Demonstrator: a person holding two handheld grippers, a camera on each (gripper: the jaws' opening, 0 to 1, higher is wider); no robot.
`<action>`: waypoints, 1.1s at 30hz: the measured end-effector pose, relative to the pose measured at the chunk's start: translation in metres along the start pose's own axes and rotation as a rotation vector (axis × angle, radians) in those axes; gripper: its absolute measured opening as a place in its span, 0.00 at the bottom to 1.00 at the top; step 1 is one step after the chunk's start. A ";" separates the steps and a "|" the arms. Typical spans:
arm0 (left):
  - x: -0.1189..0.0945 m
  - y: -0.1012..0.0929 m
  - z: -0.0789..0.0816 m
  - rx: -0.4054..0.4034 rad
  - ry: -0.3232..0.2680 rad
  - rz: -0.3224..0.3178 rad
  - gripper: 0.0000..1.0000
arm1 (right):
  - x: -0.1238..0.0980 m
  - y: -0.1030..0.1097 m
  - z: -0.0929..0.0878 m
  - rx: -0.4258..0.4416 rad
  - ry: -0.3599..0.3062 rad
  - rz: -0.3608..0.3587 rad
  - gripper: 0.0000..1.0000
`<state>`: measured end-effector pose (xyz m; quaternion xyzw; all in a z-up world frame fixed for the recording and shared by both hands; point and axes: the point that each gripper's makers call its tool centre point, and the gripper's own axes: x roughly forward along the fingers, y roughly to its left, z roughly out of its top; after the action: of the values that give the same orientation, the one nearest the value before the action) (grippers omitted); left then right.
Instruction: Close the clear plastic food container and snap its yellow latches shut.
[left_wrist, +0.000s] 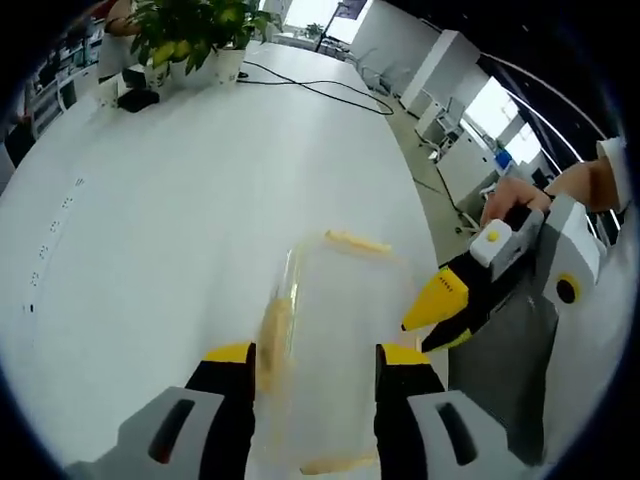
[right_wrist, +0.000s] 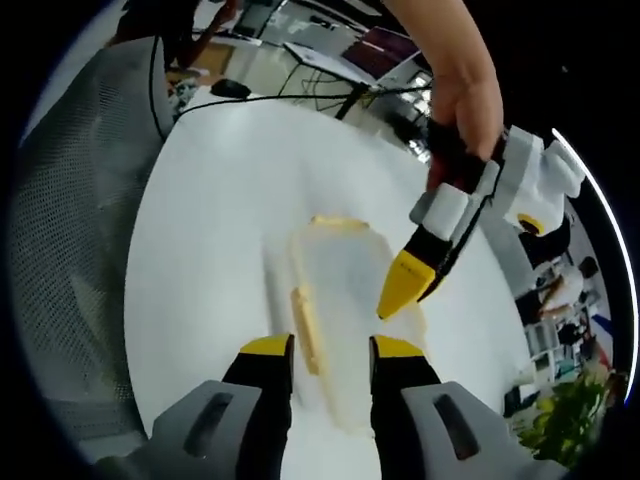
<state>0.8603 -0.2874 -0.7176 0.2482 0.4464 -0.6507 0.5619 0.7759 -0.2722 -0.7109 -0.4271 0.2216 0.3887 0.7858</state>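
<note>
Left gripper (left_wrist: 312, 362) jaws wide astride the clear container (left_wrist: 335, 350) on the white table (left_wrist: 180, 220); right gripper (right_wrist: 330, 352) jaws narrow, potted plants (left_wrist: 195, 35) beyond.

White table (left_wrist: 200, 200): clear container (left_wrist: 335, 330), potted plants (left_wrist: 190, 40), cable (left_wrist: 320, 92).

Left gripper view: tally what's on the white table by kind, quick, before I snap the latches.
Clear plastic food container: 1
Yellow latches showing on it: 3
Potted plants at the far end: 2, as far as I can tell
Black cable: 1
Small dark object beside the plants: 1
Total: 8
</note>
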 end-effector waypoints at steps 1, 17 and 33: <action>0.000 0.000 0.000 -0.001 0.000 0.000 0.41 | -0.001 0.000 -0.001 0.002 0.002 0.000 0.26; -0.017 0.006 -0.003 -0.086 -0.136 0.122 0.41 | -0.008 -0.012 -0.007 0.130 -0.008 -0.012 0.24; -0.049 0.011 -0.046 -0.402 -0.400 0.324 0.40 | -0.015 -0.037 -0.021 0.512 -0.067 -0.029 0.24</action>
<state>0.8741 -0.2223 -0.7027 0.0674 0.4014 -0.4872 0.7726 0.7956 -0.3083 -0.6934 -0.2044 0.2805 0.3227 0.8805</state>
